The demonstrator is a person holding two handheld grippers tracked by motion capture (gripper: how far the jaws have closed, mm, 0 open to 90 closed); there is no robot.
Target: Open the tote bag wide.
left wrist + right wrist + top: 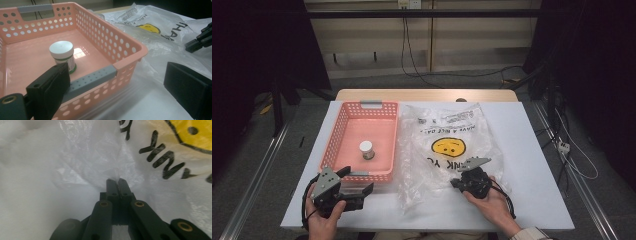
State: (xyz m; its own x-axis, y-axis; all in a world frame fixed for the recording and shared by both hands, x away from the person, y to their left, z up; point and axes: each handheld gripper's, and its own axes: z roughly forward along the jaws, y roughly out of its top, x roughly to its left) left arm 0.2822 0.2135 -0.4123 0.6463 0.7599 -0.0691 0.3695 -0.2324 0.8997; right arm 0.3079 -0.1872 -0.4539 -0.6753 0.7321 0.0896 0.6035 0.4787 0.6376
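Right gripper view: my right fingers [117, 183] are pressed flat together with a pleat of the plastic bag [82, 162] pinched between the pads; film fans up from the tips toward 12 o'clock, printed lettering off at 2 o'clock

High view: bag [447, 150] lies crumpled on the white worktop [532, 165], touching the pink basket [343, 125] at its 9 o'clock side, smiley print near the middle. My right gripper [460, 184] bites the bag at its 6 o'clock edge

Handling, as I judge it: thin film, near weightless, limp, slick. It will stretch and slide rather than lift as one piece; a single layer may slip out of the pads or tear if yanked. Best hold is a gathered fold near the hem or mouth, several layers thick, as now. Pull slow and low

Pose: right hand [492, 205] comes in from 5 o'clock, gripper lying low and nearly level, tips aimed toward 10 o'clock across the bag

Left gripper [347, 184] sits at the basket's 6 o'clock corner, hand [324, 220] beneath it. Left gripper view: those fingers [48, 87] stand wide apart and hold nothing; one sits in front of the basket's grey near handle [91, 80], the other over bare worktop. A white-capped jar [62, 53] stands upright inside the basket, well apart from the bag
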